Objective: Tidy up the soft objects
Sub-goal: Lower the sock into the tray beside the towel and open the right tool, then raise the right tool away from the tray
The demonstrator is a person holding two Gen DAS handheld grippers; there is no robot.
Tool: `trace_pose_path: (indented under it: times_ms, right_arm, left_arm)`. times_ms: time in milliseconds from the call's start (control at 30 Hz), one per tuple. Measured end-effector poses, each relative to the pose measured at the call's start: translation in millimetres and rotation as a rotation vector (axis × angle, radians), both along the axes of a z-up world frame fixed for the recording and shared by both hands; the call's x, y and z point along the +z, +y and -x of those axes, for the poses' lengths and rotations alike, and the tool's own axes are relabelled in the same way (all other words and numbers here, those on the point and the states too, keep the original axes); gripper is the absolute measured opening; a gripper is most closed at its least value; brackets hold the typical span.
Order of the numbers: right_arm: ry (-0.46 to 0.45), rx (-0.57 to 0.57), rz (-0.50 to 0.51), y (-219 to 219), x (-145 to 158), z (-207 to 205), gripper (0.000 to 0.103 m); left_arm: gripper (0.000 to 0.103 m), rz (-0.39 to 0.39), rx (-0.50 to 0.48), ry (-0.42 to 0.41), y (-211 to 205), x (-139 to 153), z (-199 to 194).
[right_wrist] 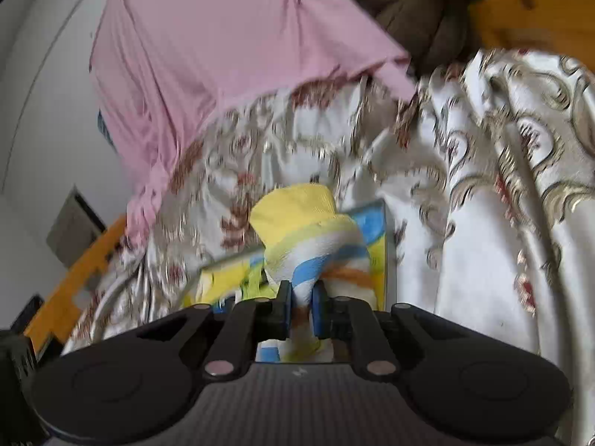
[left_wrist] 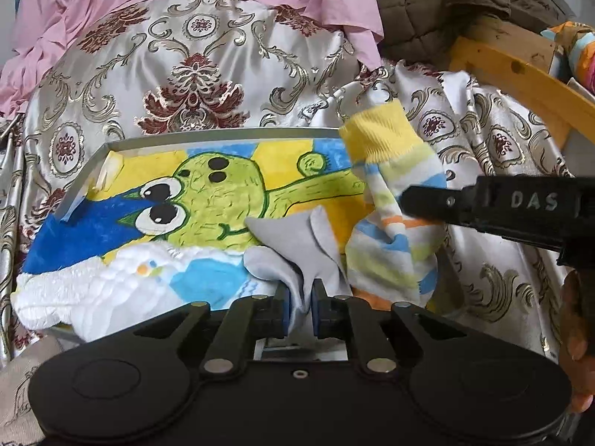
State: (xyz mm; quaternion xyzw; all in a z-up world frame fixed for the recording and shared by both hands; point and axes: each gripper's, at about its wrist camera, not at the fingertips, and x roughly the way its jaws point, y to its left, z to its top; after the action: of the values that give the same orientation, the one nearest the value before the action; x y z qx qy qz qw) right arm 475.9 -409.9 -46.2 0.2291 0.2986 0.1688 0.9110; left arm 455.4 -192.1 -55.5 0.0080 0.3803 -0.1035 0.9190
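My left gripper (left_wrist: 300,306) is shut on a grey sock (left_wrist: 297,245), which drapes over the near edge of a metal tray (left_wrist: 208,137) lined with a green cartoon picture. My right gripper (right_wrist: 300,306) is shut on a striped sock with a yellow cuff (right_wrist: 312,234) and holds it upright above the tray's right end. The same striped sock (left_wrist: 390,204) and the right gripper's black finger (left_wrist: 438,204) show in the left wrist view. A white fluffy cloth (left_wrist: 85,286) lies on the tray's near left part.
The tray rests on a patterned cream and maroon bedcover (left_wrist: 186,67). A pink garment (left_wrist: 93,7) and a brown quilted jacket (left_wrist: 438,0) lie behind. A wooden bed frame (left_wrist: 520,70) runs at the right.
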Motion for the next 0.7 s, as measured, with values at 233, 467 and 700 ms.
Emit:
trace_pose_path:
  times_ms: [233,467,700]
  right_arm:
    - [0.062,0.015,0.040,4,-9,4,0.028]
    - [0.064,0.053,0.062,8,1,12,0.060]
    - [0.055,0.034,0.060,6,9,26,0.073]
  left_arm:
    - [0.025,0.028,0.024,0.016,8,1,10]
    - [0.044,0.017,0.025,-0.016,14,17,26]
    - [0.072,0.033,0.060,-0.089,33,41,47]
